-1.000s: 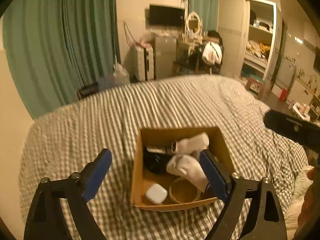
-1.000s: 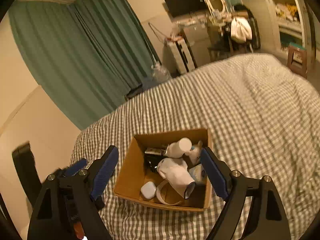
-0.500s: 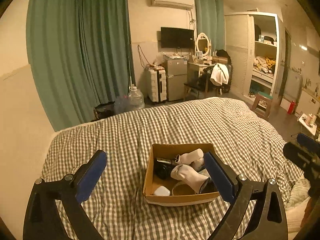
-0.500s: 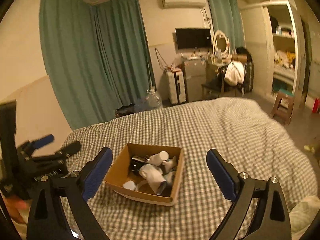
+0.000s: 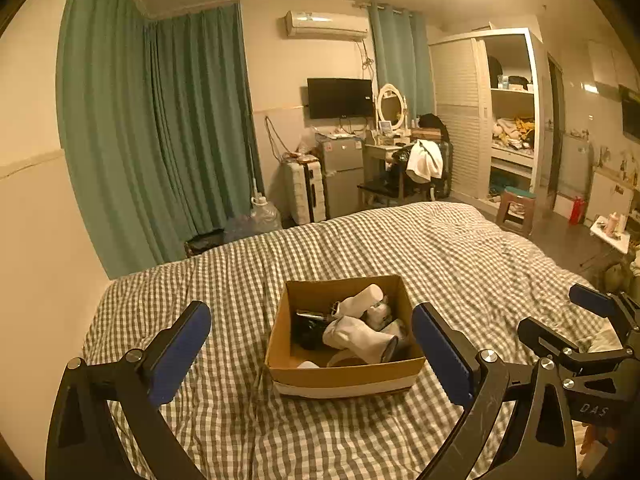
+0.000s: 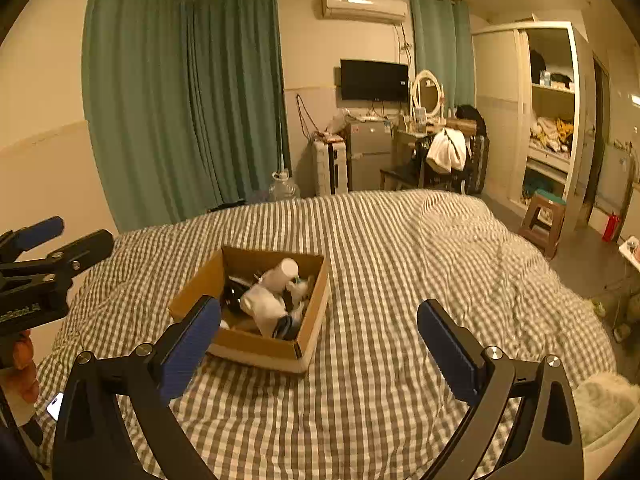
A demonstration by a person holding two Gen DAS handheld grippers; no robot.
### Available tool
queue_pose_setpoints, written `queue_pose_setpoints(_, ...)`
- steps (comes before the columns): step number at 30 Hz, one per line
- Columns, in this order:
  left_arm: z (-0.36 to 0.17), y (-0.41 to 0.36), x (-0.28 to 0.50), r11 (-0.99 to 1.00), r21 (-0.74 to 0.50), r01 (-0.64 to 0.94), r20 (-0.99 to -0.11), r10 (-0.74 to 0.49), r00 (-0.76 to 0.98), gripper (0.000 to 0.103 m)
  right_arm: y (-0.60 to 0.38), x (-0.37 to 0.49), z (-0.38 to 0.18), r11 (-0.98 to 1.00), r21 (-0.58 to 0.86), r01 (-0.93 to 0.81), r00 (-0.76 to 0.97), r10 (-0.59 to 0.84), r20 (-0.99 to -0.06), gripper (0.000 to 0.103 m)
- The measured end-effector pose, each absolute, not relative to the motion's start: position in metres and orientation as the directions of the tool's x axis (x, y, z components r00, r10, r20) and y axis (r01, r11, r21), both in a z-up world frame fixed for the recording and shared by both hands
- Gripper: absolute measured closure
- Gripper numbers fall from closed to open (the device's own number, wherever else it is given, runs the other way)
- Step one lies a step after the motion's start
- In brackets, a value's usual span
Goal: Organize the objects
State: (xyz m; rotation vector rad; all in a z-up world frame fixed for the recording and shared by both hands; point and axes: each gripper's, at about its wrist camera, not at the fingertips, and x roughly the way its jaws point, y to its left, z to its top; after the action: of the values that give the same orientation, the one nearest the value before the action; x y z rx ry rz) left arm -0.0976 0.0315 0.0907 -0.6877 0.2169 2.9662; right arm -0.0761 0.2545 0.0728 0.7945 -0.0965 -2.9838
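Surroundings: green curtains (image 5: 160, 128), a wall television (image 5: 340, 97), a white suitcase (image 5: 305, 190) and an open wardrobe (image 5: 510, 120) stand beyond the bed (image 5: 360, 240).
Cardboard box (image 5: 344, 374): sits open-topped on the checked cover, near the middle of the bed.
Contents: rolled white socks (image 5: 356, 334), a black object and other small items (too jumbled to name).
Left gripper (image 5: 312, 356): blue-padded fingers spread wide, nothing between them, short of the box.
Right gripper (image 6: 320, 356): fingers likewise spread and bare, the box ahead toward its left finger.
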Motion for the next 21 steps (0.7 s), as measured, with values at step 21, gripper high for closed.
queue_pose_setpoints(21,-0.010,0.029,-0.093,-0.992,0.128,-0.019,-0.461,-0.042,-0.886,0.000,0.249,-0.081,-0.018,-0.997,0.076,0.020,-0.883,-0.053,-0.465,0.004)
